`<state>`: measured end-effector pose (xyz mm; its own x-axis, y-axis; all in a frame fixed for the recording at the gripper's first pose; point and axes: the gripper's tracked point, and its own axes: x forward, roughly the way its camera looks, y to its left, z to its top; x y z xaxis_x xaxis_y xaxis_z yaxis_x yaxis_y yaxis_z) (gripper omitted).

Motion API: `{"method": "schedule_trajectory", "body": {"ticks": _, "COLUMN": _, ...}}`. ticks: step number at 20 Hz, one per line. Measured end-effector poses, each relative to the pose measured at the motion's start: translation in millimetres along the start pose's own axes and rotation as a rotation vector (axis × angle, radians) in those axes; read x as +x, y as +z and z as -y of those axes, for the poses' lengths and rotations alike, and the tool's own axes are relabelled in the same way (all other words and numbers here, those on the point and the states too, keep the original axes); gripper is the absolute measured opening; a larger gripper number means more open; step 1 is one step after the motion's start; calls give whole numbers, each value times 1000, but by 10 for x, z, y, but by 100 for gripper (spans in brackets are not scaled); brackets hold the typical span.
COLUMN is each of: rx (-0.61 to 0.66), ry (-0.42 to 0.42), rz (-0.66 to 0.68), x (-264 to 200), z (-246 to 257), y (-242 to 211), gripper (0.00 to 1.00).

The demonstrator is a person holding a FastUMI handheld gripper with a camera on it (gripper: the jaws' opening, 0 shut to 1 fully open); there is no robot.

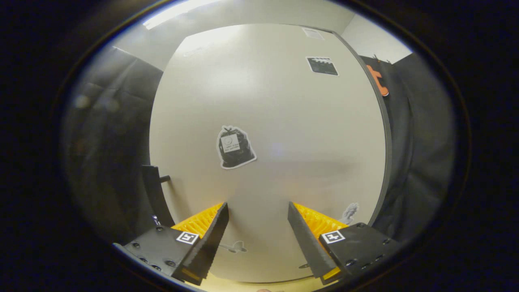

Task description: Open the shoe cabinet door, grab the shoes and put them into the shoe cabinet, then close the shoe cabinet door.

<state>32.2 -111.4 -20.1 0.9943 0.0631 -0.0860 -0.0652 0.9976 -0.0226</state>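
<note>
Facing the closed door (284, 121), tongs (258, 213) released and empty; judging opening step, next reaching left for handle (156, 190).

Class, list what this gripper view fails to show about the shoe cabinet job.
- Inside of the shoe cabinet: hidden behind the door facing the open gripper.
- Print on the bag sticker: too small.
- Small stickers low on the door: partly covered by the fingers.
- Handle: dim, cut by the door's edge.
</note>
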Motion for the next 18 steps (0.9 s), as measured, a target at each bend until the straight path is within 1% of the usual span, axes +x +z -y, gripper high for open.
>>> {"method": "schedule_trajectory", "body": {"ticks": 10, "rx": -31, "ry": -71, "rz": 15, "x": 58, "z": 0, "y": -14, "gripper": 94}}
{"method": "schedule_trajectory", "body": {"ticks": 15, "rx": -16, "ry": -64, "rz": 18, "x": 22, "z": 15, "y": -12, "gripper": 94}}
{"method": "schedule_trajectory", "body": {"ticks": 18, "rx": -4, "ry": -88, "rz": 34, "x": -17, "z": 95, "y": 36, "gripper": 94}}
